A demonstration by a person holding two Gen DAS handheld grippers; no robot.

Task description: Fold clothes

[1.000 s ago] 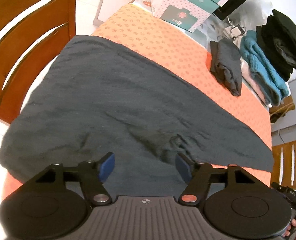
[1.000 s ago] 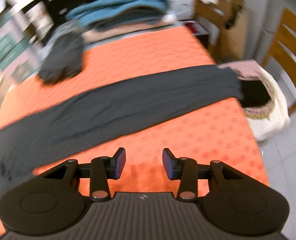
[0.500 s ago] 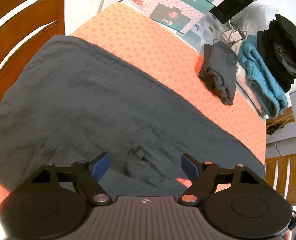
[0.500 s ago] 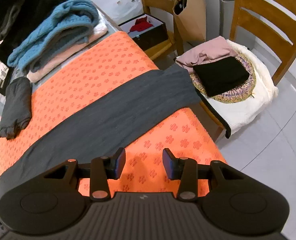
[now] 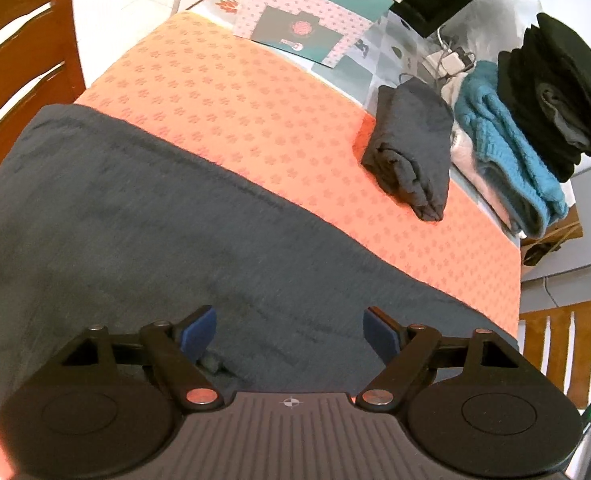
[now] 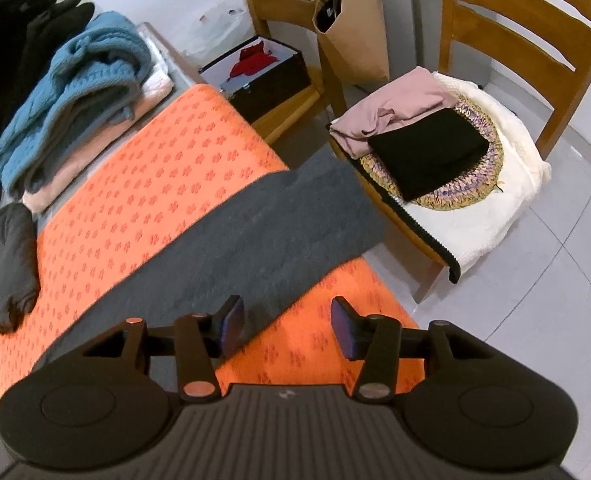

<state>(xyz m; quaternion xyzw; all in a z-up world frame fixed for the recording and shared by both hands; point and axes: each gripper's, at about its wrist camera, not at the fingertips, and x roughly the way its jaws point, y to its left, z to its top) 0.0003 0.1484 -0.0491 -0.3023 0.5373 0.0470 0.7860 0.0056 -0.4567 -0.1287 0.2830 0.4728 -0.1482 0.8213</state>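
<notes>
A long dark grey garment (image 5: 143, 236) is lying flat across the orange patterned cloth (image 5: 231, 92) that is covering the table, and it is running from the left edge of the table to the right edge, where its narrow end (image 6: 319, 208) is hanging a little over the side.

The left gripper (image 5: 289, 330) is hovering above the wide part of the garment. Its blue pads are standing spread wide, and nothing is being pinched between them.

The right gripper (image 6: 287, 322) is hovering over the near right corner of the table, at the near edge of the garment. Its jaws are opening; only the edge of the garment and the orange cloth are showing under the gap, and the pads are not pressing on anything.

At the far side of the table a small folded grey piece (image 5: 413, 148) is lying, and just beside it a pile with a blue knitted sweater (image 6: 75, 92) and black clothes (image 5: 555, 88). To the right, a wooden chair (image 6: 515, 40) is carrying folded pink and black clothes (image 6: 423, 132).
</notes>
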